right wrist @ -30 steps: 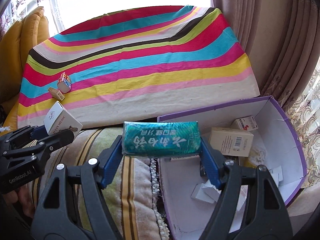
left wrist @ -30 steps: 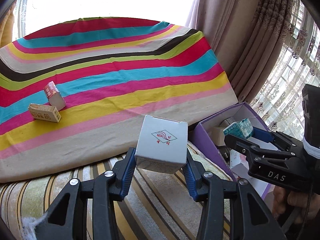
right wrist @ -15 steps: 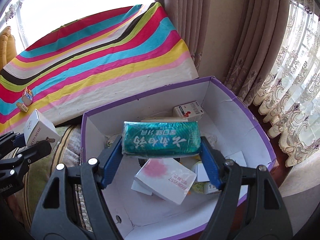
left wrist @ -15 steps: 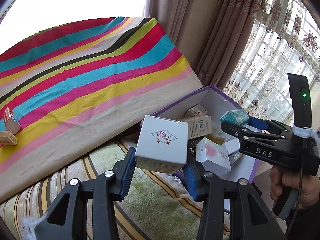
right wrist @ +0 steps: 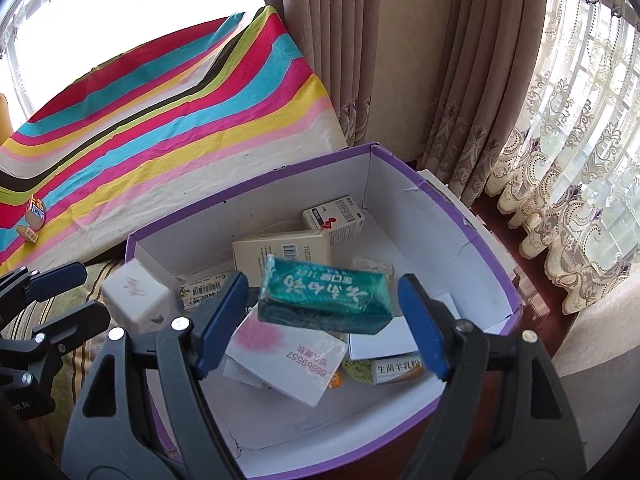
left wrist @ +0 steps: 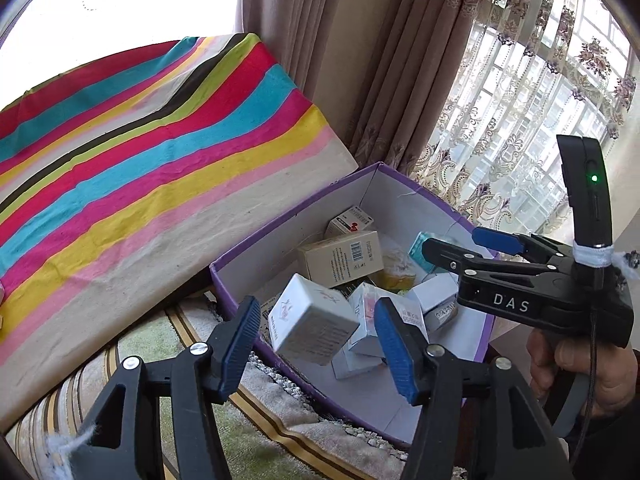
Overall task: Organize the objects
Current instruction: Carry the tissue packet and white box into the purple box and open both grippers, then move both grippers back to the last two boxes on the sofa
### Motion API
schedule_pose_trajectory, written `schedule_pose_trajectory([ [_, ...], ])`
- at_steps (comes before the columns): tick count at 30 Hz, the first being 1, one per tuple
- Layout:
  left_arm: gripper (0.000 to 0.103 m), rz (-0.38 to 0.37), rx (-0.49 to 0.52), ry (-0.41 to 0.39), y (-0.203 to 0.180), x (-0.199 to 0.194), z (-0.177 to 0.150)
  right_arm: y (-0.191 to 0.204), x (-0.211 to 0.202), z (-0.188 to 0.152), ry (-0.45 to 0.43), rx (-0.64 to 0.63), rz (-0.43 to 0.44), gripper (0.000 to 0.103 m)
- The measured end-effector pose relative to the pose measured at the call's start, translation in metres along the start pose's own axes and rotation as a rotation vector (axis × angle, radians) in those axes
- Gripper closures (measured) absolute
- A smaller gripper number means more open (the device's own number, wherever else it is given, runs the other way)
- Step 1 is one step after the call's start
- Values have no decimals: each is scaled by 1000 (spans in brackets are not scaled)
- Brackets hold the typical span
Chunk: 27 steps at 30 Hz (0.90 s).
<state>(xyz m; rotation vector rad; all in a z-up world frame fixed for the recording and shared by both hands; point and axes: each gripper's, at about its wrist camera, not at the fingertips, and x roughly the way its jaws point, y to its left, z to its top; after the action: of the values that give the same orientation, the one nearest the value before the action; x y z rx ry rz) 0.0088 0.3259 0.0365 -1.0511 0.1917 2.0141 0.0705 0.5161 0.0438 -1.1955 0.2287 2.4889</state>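
Both grippers are spread wide over the purple box (right wrist: 452, 216). The white box (left wrist: 310, 322) and green pack (right wrist: 326, 294) are dropping in. Two small boxes (right wrist: 32, 220) are waiting on the striped cloth (right wrist: 180, 120).

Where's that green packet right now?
In the right wrist view the green packet sits tilted between the open right tool's fingers, apparently touching neither, over the purple box and above a pink-marked white carton.

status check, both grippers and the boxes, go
Left gripper open, white box loose between its fingers. Right gripper open, green packet tilted, dropping over purple box. Nothing blocking.
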Motion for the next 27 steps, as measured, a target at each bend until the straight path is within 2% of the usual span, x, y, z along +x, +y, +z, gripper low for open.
schedule_pose_trajectory([
  [3, 38, -3, -18, -5, 4, -2, 0, 1, -1, 1, 0, 1, 7, 15],
  [13, 37, 7, -82, -26, 24, -8, 0, 17, -5, 3, 2, -23, 32, 14],
  [27, 35, 73, -230, -64, 86, -36, -17, 67, -7, 3, 13, -106, 96, 13],
])
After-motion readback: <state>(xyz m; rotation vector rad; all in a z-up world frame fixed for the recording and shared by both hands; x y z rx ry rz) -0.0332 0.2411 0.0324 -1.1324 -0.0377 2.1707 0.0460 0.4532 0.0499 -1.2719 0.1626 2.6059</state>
